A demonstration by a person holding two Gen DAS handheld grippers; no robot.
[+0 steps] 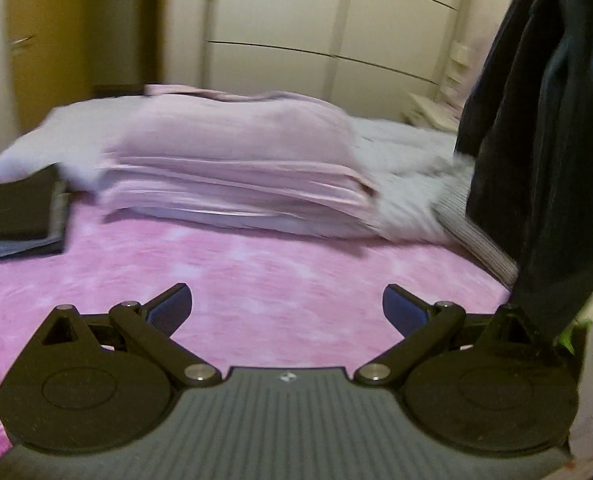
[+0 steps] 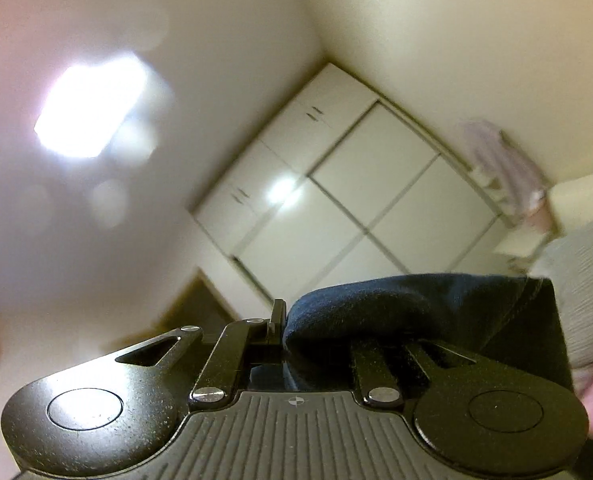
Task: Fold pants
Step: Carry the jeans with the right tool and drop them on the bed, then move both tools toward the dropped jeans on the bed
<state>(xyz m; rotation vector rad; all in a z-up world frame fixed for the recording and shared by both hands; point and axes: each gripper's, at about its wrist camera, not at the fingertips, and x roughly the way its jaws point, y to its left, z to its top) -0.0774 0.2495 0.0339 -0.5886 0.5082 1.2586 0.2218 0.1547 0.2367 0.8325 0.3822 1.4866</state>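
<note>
Left wrist: pink bed [image 1: 256,272], folded pink blankets [image 1: 232,160] toward its far edge, dark folded clothes [image 1: 20,212] at left edge, white wardrobe [image 1: 316,40] behind; left gripper [image 1: 287,310] spread, empty; dark pants [image 1: 536,140] hanging at right. Right wrist: ceiling [image 2: 176,20], wardrobe; right gripper [image 2: 282,324] clamped on pants.

1. Warm, fairly dim indoor light fills both views.
2. In the right wrist view a ceiling lamp [image 2: 90,106] blows out white, with hazy flare spots around it.
3. A glare patch sits on the wardrobe [image 2: 336,192].
4. Motion blur smears both views; fisheye edges curve and darken.
</note>
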